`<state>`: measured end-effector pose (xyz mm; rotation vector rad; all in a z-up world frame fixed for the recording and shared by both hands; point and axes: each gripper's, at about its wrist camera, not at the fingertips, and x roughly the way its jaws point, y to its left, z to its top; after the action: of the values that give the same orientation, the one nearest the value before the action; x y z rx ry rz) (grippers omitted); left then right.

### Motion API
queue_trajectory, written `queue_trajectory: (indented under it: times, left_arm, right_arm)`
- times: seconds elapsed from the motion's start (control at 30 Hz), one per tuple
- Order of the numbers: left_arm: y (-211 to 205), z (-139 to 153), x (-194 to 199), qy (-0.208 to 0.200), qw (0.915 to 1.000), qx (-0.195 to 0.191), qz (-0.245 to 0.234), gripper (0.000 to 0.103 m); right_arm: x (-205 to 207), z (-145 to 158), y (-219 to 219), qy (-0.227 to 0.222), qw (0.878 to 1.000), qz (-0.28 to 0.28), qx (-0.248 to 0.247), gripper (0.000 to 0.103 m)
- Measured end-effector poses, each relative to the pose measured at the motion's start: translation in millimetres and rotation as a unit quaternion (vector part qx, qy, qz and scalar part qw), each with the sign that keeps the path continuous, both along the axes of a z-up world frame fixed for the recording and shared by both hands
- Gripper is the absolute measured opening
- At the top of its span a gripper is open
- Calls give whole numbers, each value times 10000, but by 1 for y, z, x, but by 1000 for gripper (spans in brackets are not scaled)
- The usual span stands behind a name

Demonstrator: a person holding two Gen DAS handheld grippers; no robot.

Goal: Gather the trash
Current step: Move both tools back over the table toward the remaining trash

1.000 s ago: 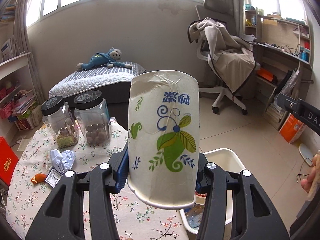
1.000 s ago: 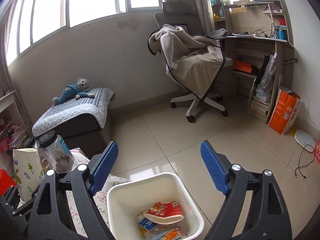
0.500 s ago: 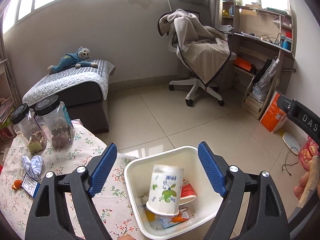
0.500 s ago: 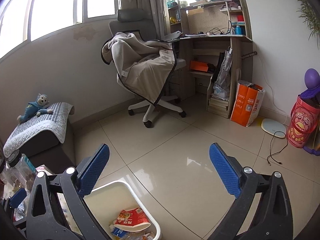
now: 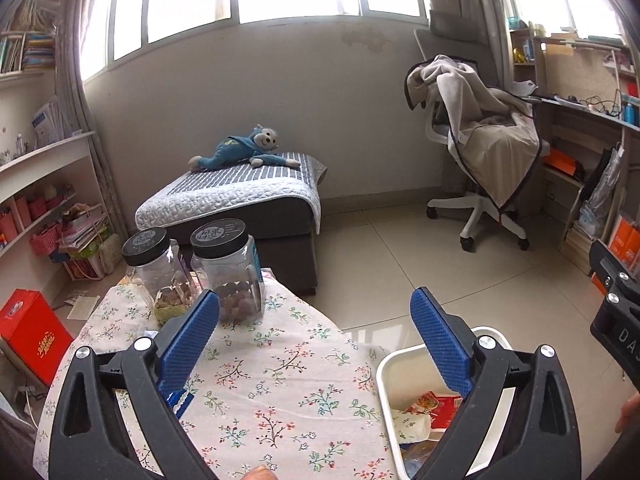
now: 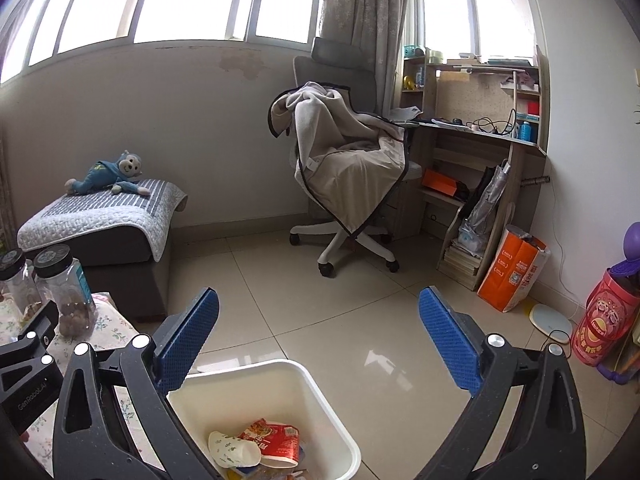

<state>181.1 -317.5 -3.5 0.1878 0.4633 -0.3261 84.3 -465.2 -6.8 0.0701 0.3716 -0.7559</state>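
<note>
A white trash bin (image 6: 320, 408) stands on the floor beside the table; it also shows in the left wrist view (image 5: 404, 364). In it lie a paper cup with a green leaf print (image 6: 232, 450) on its side and a red snack cup (image 6: 278, 442). My left gripper (image 5: 314, 334) is open and empty above the floral tablecloth (image 5: 272, 384), left of the bin. My right gripper (image 6: 318, 338) is open and empty above the bin. A blue-edged wrapper (image 5: 178, 398) lies on the cloth behind the left finger.
Two clear jars with black lids (image 5: 228, 268) stand at the table's far edge. A grey ottoman with a blue plush monkey (image 5: 240, 148) is behind the table. An office chair (image 6: 344, 168) draped with a blanket, a desk and an orange bag (image 6: 514, 272) stand at the right.
My left gripper opened and dropped the paper cup into the bin, then swung back left over the table. My right gripper stayed open above the bin.
</note>
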Motion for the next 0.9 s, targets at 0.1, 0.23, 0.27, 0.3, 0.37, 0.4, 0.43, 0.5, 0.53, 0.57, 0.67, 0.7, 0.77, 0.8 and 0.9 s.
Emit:
queue_trajectory:
  times: [0.1, 0.23, 0.27, 0.3, 0.37, 0.4, 0.43, 0.5, 0.53, 0.57, 0.67, 0.7, 0.77, 0.8, 0.9]
  left_arm:
    - [21, 1, 8, 64, 9998, -50, 180, 94]
    - [48, 2, 15, 125, 9991, -107, 383, 94]
    - [54, 1, 17, 135, 9989, -98, 444, 94]
    - [60, 0, 19, 162, 9985, -90, 508, 94]
    - [71, -2, 22, 220, 9979, -105, 602, 94]
    - [77, -2, 24, 225, 9976, -105, 648, 94]
    - [83, -3, 26, 224, 9973, -92, 689, 94]
    - [93, -3, 30, 240, 9967, -70, 771, 94]
    - [99, -3, 32, 253, 9963, -83, 811, 94]
    - [105, -3, 34, 263, 9959, -96, 855, 94]
    - [123, -6, 40, 308, 9947, -84, 983, 94]
    - [129, -7, 43, 313, 9942, -76, 1027, 94]
    - [141, -9, 48, 359, 9930, -43, 1123, 94]
    - [147, -11, 52, 403, 9923, -36, 1173, 94]
    - [168, -16, 62, 539, 9897, -97, 1325, 94]
  right_arm:
    - [13, 2, 18, 57, 9997, 241, 21, 96]
    - [28, 4, 45, 105, 9986, 509, -5, 96]
    - [32, 4, 51, 126, 9984, 560, -20, 96]
    - [35, 4, 57, 146, 9980, 606, -43, 96]
    - [42, 3, 67, 195, 9974, 681, -84, 96]
    - [45, 2, 72, 219, 9971, 723, -84, 96]
    - [48, 2, 76, 241, 9967, 769, -69, 96]
    - [57, 2, 85, 301, 9958, 859, -38, 96]
    - [60, 1, 89, 333, 9954, 903, -31, 96]
    - [64, 0, 94, 366, 9948, 946, -30, 96]
    - [75, -3, 110, 442, 9929, 1099, -48, 96]
    - [78, -3, 116, 462, 9923, 1150, -75, 96]
    - [85, -5, 128, 498, 9909, 1246, -130, 96]
    - [89, -5, 134, 520, 9901, 1295, -145, 96]
    - [101, -8, 150, 599, 9877, 1442, -123, 96]
